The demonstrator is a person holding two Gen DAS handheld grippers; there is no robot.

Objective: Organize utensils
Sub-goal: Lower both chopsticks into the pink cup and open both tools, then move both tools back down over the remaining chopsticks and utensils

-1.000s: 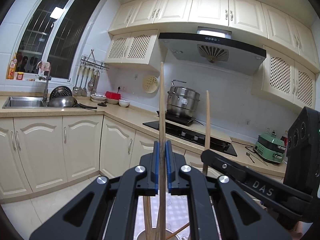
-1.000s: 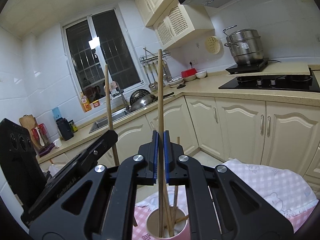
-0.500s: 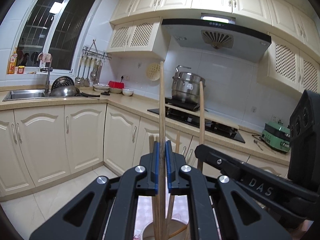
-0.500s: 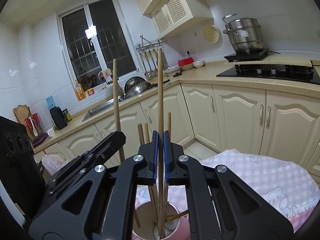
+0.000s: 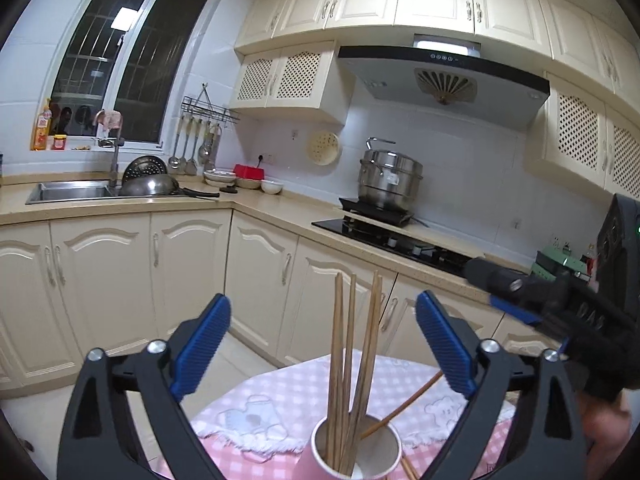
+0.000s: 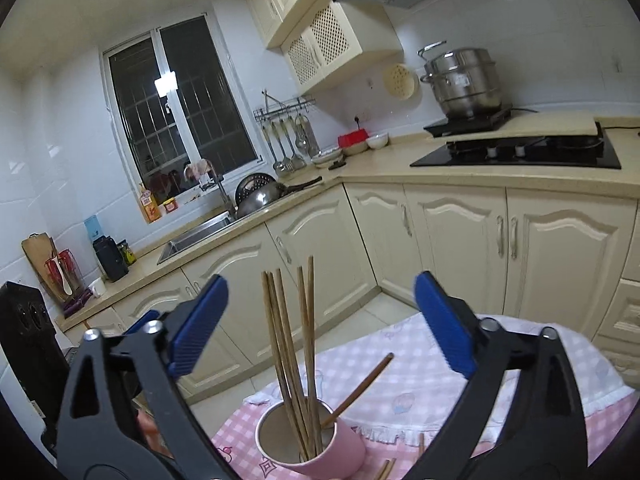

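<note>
Wooden chopsticks (image 5: 352, 364) upright in pink cup (image 6: 320, 448); both grippers' fingers (image 5: 200, 340) opening wide, nothing gripped, pointing slightly downward.

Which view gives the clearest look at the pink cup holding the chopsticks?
The right wrist view: the cup shows its whole rim, its inside and its pink wall, with the chopsticks standing in it. In the left wrist view the cup is cut off by the bottom edge, so mostly the rim shows.

Table w/ pink checked cloth (image 6: 420, 364); pink cup (image 6: 308, 440) stands on it at near edge, loose chopsticks (image 6: 386, 470) lie just right.
</note>
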